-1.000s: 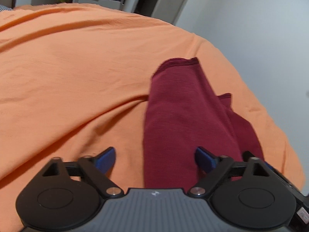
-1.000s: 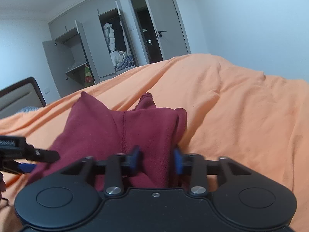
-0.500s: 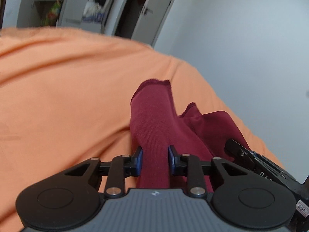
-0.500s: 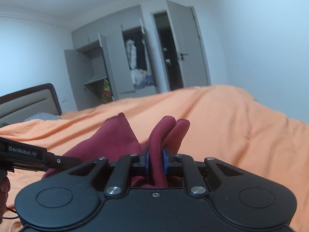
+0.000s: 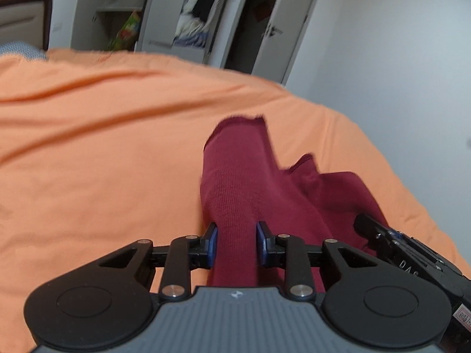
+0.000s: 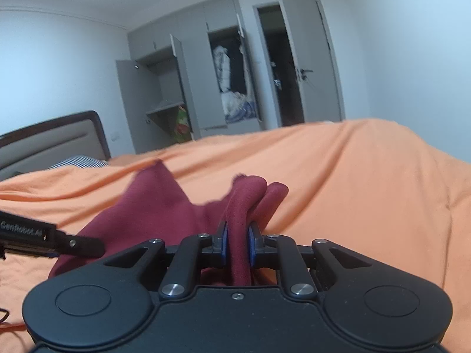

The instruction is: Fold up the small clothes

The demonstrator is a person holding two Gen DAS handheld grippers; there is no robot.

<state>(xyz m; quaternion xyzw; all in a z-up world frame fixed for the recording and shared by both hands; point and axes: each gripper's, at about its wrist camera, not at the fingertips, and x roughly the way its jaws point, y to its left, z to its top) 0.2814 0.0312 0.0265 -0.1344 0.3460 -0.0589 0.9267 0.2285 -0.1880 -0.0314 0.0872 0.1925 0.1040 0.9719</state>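
Both of my grippers pinch a dark red knit garment (image 5: 235, 182) lifted off an orange bedspread (image 5: 103, 147).

My left gripper (image 5: 236, 242) is clamped on a thick band of the cloth; my right gripper (image 6: 236, 242), just beside it, is pressed onto a bunched fold of the same garment (image 6: 164, 203). The rest of the cloth trails from both grips toward the open grey wardrobe (image 6: 223, 79). I judge this to be the lift-and-carry part of a fold; next I must bring the held edge over the trailing part, keeping both grips level.
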